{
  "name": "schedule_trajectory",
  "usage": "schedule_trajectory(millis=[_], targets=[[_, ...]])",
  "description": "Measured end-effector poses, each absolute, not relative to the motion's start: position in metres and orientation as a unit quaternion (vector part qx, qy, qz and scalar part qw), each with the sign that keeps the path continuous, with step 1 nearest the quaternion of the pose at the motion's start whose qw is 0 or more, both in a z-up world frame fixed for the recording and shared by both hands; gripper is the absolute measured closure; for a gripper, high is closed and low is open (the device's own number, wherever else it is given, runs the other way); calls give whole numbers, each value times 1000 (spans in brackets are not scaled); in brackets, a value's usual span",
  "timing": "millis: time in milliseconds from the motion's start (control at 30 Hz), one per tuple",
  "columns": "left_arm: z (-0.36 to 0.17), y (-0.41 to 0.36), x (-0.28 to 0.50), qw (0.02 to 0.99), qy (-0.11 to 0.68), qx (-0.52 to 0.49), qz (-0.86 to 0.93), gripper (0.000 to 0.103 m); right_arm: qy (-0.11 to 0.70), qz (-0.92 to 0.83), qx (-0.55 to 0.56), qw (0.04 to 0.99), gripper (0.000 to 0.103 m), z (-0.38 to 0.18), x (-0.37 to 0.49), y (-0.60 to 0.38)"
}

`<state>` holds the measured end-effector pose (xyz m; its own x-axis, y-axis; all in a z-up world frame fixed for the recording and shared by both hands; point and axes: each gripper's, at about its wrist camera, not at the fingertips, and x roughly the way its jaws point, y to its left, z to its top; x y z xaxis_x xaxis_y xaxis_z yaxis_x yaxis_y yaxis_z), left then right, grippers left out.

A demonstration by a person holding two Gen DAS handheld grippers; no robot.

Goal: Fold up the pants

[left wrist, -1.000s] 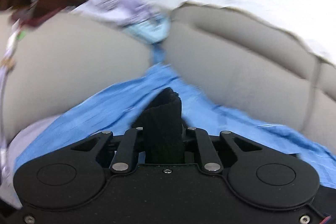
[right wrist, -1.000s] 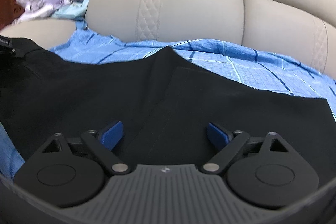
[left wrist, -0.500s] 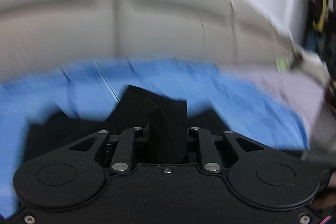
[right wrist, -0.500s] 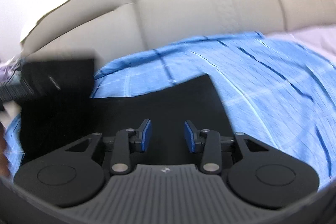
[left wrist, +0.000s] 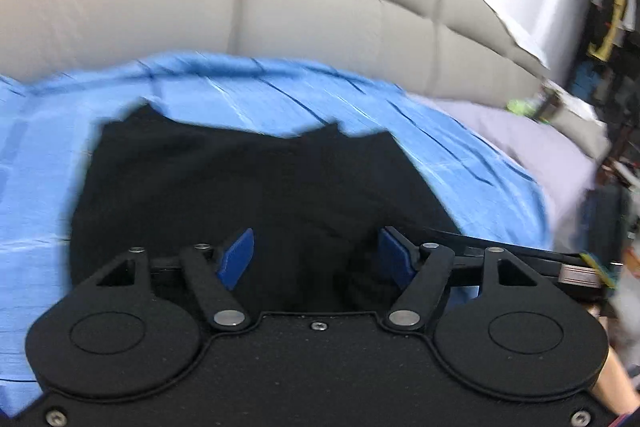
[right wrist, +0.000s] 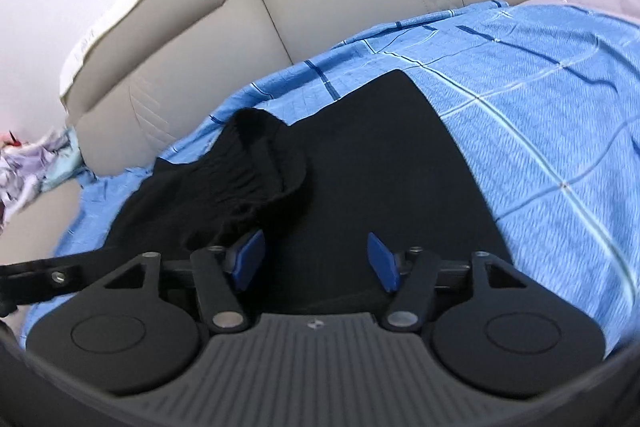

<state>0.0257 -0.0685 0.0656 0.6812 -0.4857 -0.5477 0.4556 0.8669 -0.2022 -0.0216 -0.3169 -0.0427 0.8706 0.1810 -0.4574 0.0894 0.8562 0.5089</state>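
Where both claws gape, opening: black pants (right wrist: pixel 360 167) just ahead, unclamped.

The room is bright and evenly lit, with soft, faint shadows under my claws. My left view is smeared by motion: the blue sheet (left wrist: pixel 280 95) and the sofa back (left wrist: pixel 320 7) above it blur sideways. My right view is sharper, though its sheet edges soften. The black pants (right wrist: pixel 380 155) swallow detail. Both views bend strongly at the corners.

no readable text, small emblem on right gripper (right wrist: pixel 316 259) housing, too small to read
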Motion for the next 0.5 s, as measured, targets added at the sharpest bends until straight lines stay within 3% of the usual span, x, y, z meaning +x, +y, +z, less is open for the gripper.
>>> schedule_trajectory(millis=[200,367,500], targets=[[47,-44,30,949,289,55,-114,58,210,-23,353,911,22,-53,-51,-330],[22,-43,31,939,317,80,-109,59,169,-123,296,932,21,-27,-68,-317],[12,-49,30,940,311,78,-113,59,181,-74,233,953,21,-7,-59,-282]])
